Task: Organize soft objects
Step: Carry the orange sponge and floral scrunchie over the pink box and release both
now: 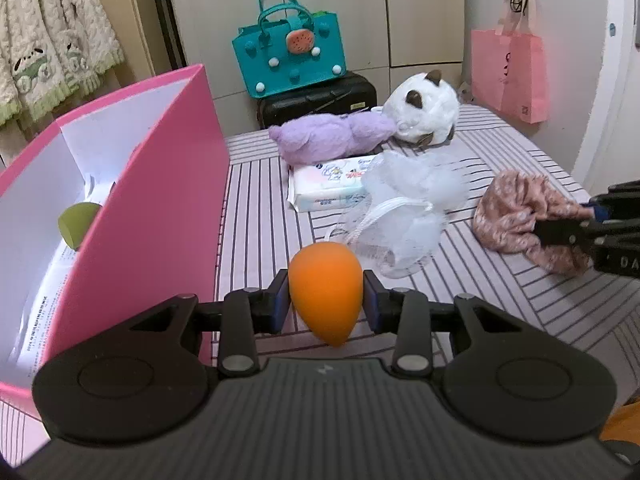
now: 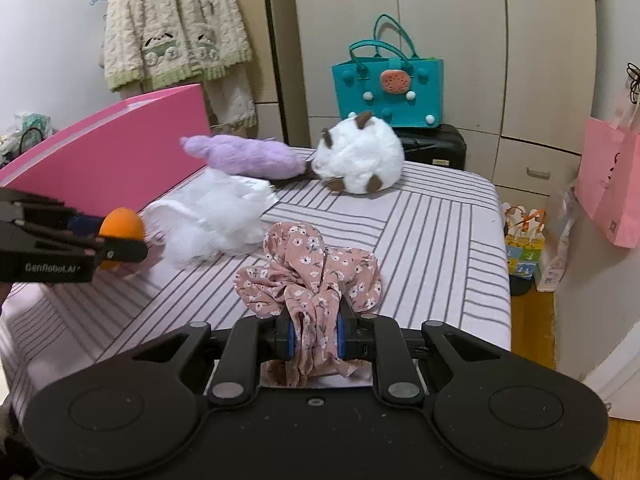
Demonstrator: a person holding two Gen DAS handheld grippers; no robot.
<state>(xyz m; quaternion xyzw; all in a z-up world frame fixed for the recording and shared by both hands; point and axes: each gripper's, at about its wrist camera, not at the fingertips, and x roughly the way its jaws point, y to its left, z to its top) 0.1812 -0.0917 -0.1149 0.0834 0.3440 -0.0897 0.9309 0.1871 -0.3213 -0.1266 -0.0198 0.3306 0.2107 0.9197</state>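
Observation:
My left gripper (image 1: 326, 300) is shut on an orange egg-shaped sponge (image 1: 325, 280), held just right of the pink box (image 1: 168, 184); the same sponge (image 2: 120, 222) shows at the left of the right wrist view. A green sponge (image 1: 76, 224) lies inside the box. My right gripper (image 2: 318, 336) is shut on a pink floral cloth (image 2: 312, 276), bunched on the striped bed (image 2: 420, 240); that cloth (image 1: 516, 216) appears at the right of the left wrist view. Between them lies a white mesh bath pouf (image 1: 404, 204). Farther back lie a purple plush (image 1: 332, 136) and a white plush (image 1: 428, 108).
A pack of wipes (image 1: 328, 184) lies behind the pouf. A teal bag (image 1: 292, 56) sits on a black case (image 1: 320, 100) past the bed. A pink paper bag (image 1: 508, 72) hangs at the right. A knitted garment (image 2: 176, 24) hangs by the wardrobe.

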